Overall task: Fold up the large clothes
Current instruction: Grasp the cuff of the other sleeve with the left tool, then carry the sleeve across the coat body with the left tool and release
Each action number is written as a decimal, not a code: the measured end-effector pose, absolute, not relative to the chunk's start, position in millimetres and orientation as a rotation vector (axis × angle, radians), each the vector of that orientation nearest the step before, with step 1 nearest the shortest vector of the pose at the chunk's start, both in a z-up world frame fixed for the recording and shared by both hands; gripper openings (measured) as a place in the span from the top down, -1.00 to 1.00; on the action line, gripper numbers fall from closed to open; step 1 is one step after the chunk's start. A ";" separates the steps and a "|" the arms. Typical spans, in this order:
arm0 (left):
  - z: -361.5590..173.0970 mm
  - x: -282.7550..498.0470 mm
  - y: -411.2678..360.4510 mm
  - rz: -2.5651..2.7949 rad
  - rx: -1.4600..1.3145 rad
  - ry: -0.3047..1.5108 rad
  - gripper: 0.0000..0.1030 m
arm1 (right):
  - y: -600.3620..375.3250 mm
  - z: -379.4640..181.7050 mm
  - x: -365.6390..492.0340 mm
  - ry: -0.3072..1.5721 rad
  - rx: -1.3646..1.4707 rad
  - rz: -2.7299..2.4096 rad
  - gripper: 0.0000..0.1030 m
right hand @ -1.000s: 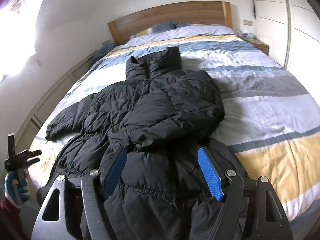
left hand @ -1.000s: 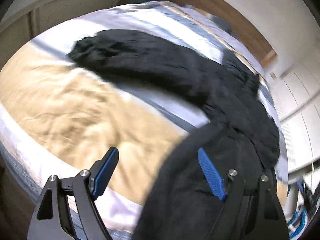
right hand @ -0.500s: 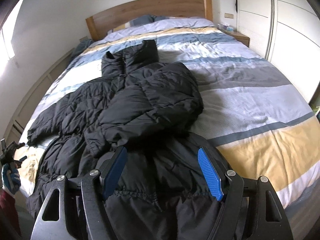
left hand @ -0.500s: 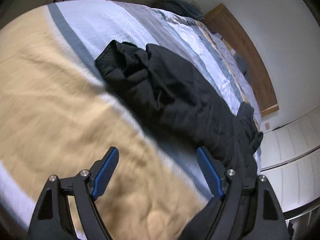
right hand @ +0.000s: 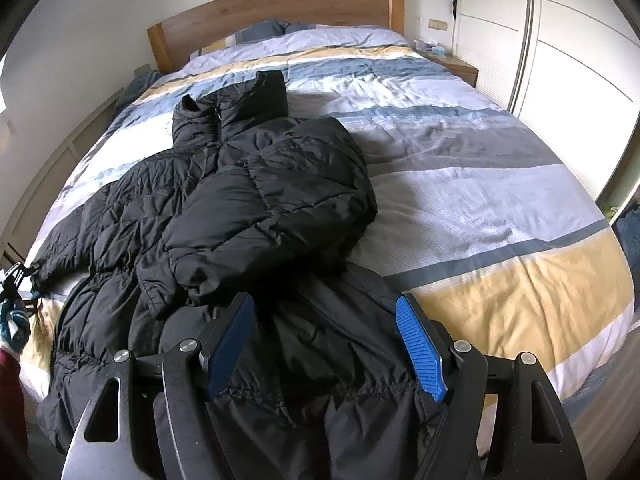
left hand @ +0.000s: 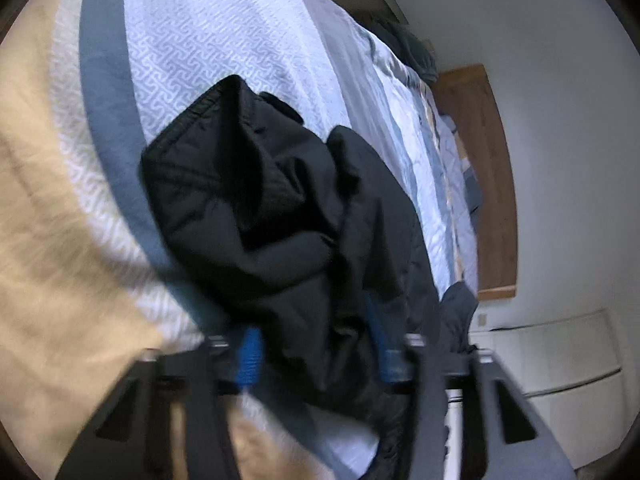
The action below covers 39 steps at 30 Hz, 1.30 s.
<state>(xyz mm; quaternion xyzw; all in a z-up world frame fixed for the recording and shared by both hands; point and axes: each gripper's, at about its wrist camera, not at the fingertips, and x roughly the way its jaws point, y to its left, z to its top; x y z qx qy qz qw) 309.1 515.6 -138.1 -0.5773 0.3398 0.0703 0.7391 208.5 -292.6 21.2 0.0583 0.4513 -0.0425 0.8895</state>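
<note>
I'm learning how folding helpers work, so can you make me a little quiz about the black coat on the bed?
1. True or false: the black puffer jacket lies on a striped duvet.
2. Which sleeve is already folded across the jacket's front: A, the one nearer the wardrobe, or B, the one nearer the left gripper?
3. What lies between the right gripper's open blue pads?

Key: 1 true; 2 A; 3 the jacket's hem.
</note>
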 end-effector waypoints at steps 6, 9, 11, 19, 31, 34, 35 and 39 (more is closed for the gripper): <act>-127.7 310.3 512.6 0.130 -1.256 0.701 0.81 | -293.2 23.7 206.6 0.929 0.106 -0.091 -0.41; -110.6 311.7 506.8 0.132 -1.201 0.694 0.85 | -295.4 26.2 204.6 0.918 0.117 -0.088 -0.41; -97.5 311.6 500.4 0.128 -1.163 0.687 0.85 | -296.7 28.0 201.9 0.910 0.123 -0.086 -0.41; -28.6 318.0 467.8 0.048 -1.023 0.630 0.87 | -307.8 35.0 185.9 0.873 0.157 -0.076 -0.41; 63.4 322.6 374.0 -0.141 -0.844 0.590 0.88 | -331.6 42.7 158.5 0.817 0.209 -0.076 -0.41; 79.0 324.2 341.2 -0.198 -0.807 0.592 0.88 | -339.7 42.5 152.0 0.806 0.232 -0.079 -0.41; 83.2 325.5 330.3 -0.215 -0.794 0.596 0.88 | -341.7 42.2 149.8 0.802 0.236 -0.079 -0.41; 95.6 330.3 278.5 -0.280 -0.728 0.624 0.88 | -351.8 42.0 139.7 0.788 0.252 -0.084 -0.41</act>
